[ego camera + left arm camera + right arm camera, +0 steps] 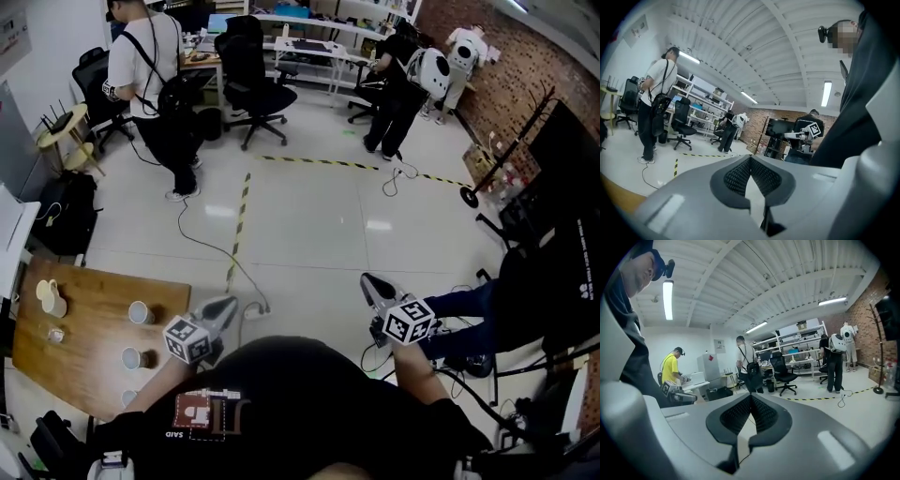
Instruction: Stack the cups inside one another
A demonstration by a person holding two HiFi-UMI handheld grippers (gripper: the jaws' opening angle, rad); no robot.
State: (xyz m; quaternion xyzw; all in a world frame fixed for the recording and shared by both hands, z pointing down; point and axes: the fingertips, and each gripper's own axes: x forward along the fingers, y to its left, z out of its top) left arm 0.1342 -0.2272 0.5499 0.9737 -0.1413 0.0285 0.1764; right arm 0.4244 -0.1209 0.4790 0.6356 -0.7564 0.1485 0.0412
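Several paper cups stand apart on the wooden table [89, 380] at the lower left of the head view: a cream pair [52, 298], one cup [141, 312], another [131, 357] and a small one [56, 335]. My left gripper [228, 305] hovers off the table's right edge, over the floor, pointing away from the cups. Its jaws are shut with nothing between them [751, 158]. My right gripper [367, 281] is held out over the floor further right, also shut and empty [751, 395]. No cup shows in either gripper view.
A person in a white shirt [150, 75] stands beyond the table and another in black [394, 94] by the desks. Office chairs [253, 84], a black bag [66, 211], floor tape [239, 225], a cable [202, 234] and dark stands [553, 216] at right ring the white floor.
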